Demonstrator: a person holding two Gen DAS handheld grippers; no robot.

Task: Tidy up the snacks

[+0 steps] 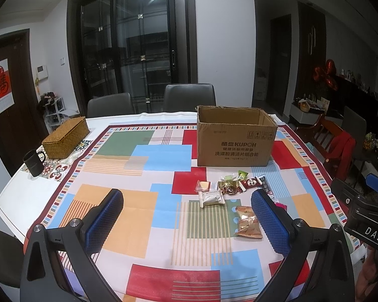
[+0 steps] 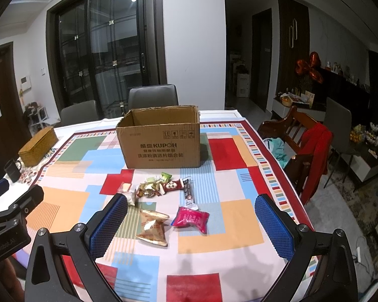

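Observation:
An open cardboard box (image 1: 235, 139) (image 2: 161, 142) stands on the patterned tablecloth (image 1: 143, 151), with nothing visible inside. In front of it lie several wrapped snacks: a white packet (image 1: 211, 198), an orange-gold bag (image 1: 248, 222) (image 2: 152, 226), a pink packet (image 2: 191, 219), a dark red packet (image 1: 250, 183) (image 2: 172, 185), a long dark bar (image 2: 189, 192) and green candies (image 1: 242, 175) (image 2: 165, 176). My left gripper (image 1: 187, 212) hovers open, short of the snacks. My right gripper (image 2: 191, 220) is open too, with the pink packet and gold bag lying between its fingers on the cloth.
A woven basket (image 1: 66, 141) (image 2: 39, 146) and a black mug (image 1: 34, 162) (image 2: 12, 170) sit at the table's far left. Grey chairs (image 1: 189, 97) stand behind the table. A wooden chair with a red garment (image 2: 312, 148) is at the right edge.

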